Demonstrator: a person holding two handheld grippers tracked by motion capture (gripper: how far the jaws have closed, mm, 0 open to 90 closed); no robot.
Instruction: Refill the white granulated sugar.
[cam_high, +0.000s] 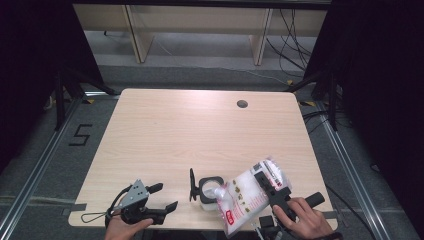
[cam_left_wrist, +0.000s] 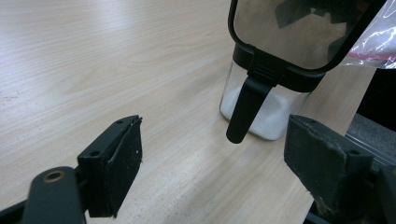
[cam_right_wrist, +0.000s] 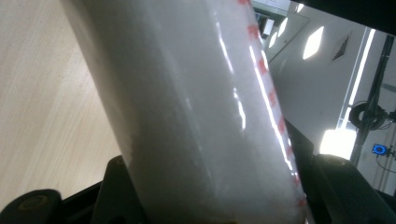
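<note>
bag: clear plastic bag (cam_high: 247, 197) w/ red print, full of white grains; at table's near-right corner, abt 5 o'clock from table centre, partly over the near edge.
bag contents: white granular stuff packs it; in right gripper view the bag (cam_right_wrist: 201, 116) is a fat white column w/ red marks down one side.
bag axis: long axis runs from 1 o'clock (far end, by the gripper's black jaws) to 7 o'clock (near end); tilted, low end toward the jar.
bag mouth: can't tell which end is open, nor if grains are coming out.
right gripper: right gripper (cam_high: 270, 187) clamped across the bag, jaws abt half wide w/ bag pressed between the pads; right hand (cam_high: 305, 220) holds it at the near edge.
jar: clear square jar (cam_high: 210, 192) w/ black rim, just beside the bag at its 9 o'clock; bag's low end reaches over the jar opening.
jar contents: layer of white grains at the bottom, seen thru the glass in left gripper view (cam_left_wrist: 261, 114); rest of jar looks unfilled.
lid: black-framed hinged lid (cam_high: 192, 185) stands open & upright on jar's 9 o'clock side; in left gripper view the lid (cam_left_wrist: 299, 32) has a clear panel & a black latch tab hanging down.
left gripper: left gripper (cam_high: 160, 197) at 9 o'clock from the jar, well apart from it, near the near edge; jaws wide, nothing between them, pointing toward the jar; left hand (cam_high: 125, 227) under it.
table: light wood table (cam_high: 200, 130), round cable hole (cam_high: 242, 104) at abt 1 o'clock from centre.
</note>
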